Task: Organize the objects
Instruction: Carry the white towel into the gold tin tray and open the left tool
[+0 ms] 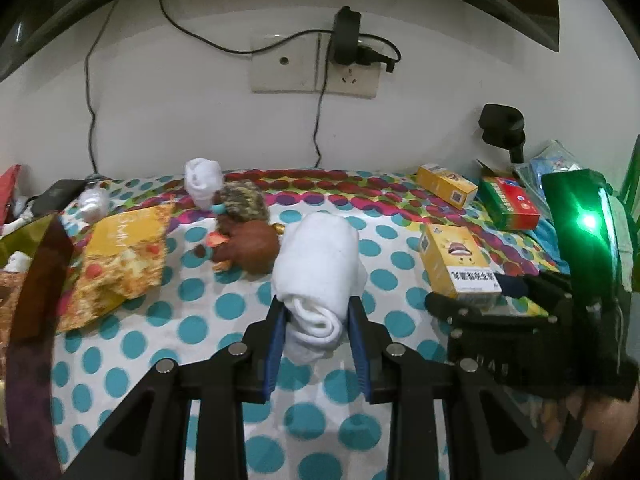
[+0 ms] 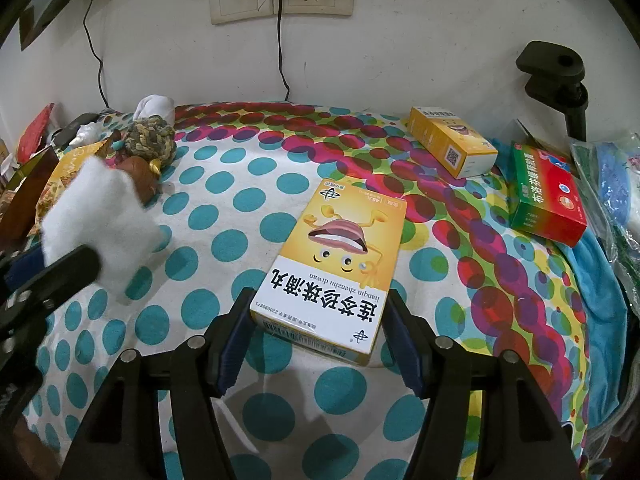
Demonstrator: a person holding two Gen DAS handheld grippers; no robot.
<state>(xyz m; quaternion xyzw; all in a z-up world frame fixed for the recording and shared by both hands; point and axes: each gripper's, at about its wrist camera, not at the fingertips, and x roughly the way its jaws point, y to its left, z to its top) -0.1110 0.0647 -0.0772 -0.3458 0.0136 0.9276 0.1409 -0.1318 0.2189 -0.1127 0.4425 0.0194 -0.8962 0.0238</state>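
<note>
My left gripper [image 1: 318, 310] is shut on a rolled white sock [image 1: 320, 268], which rests on the polka-dot cloth [image 1: 224, 304]. The sock also shows at the left of the right wrist view [image 2: 100, 216]. My right gripper [image 2: 318, 308] has its jaws around the near end of a yellow medicine box [image 2: 336, 264], pressing its sides; the box lies flat on the cloth. That box also shows in the left wrist view [image 1: 456, 260], with the right gripper [image 1: 480, 304] at its near end.
A second yellow box [image 2: 452, 142] and a red-green box [image 2: 548, 196] lie at the back right. A brown plush toy [image 1: 244, 236], another white sock [image 1: 204, 184] and a yellow snack bag [image 1: 120, 260] lie at the left. Wall sockets [image 1: 316, 64] with cables stand behind.
</note>
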